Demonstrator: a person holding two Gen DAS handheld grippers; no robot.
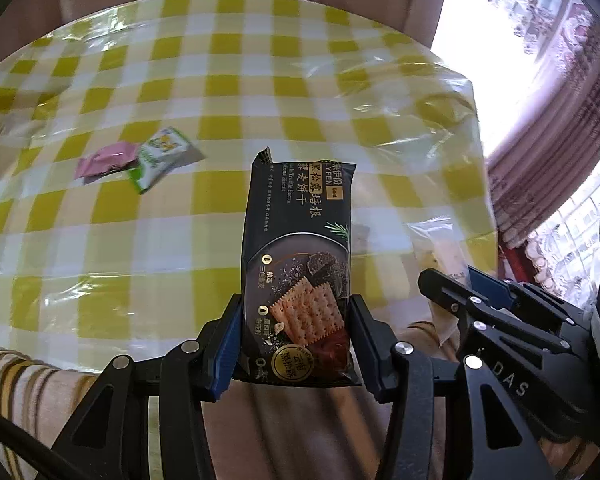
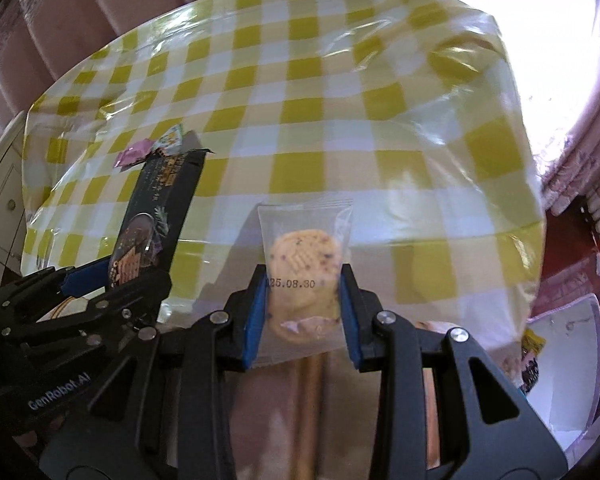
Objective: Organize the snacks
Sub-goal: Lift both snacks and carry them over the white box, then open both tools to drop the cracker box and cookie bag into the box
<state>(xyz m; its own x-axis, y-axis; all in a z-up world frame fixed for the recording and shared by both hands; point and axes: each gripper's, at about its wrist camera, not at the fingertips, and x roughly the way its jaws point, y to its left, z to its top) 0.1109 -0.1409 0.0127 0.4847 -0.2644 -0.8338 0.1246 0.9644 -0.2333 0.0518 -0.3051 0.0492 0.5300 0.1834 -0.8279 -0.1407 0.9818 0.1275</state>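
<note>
Evidently for sorting, left tongs (image 1: 296,332) pinched a cracker pack (image 1: 298,264) by its sides; right tongs (image 2: 304,312) pinched a cookie (image 2: 302,276) above the bench (image 2: 340,100).

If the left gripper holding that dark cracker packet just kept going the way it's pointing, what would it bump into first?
Most likely the checked tablecloth itself. The left gripper angles down at bare cloth; the pink packet and green packet lie off to the side. Depth is unclear.

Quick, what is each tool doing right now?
Left tool: closed on the black cracker pack.
Right tool: closed on the clear cookie packet.
</note>
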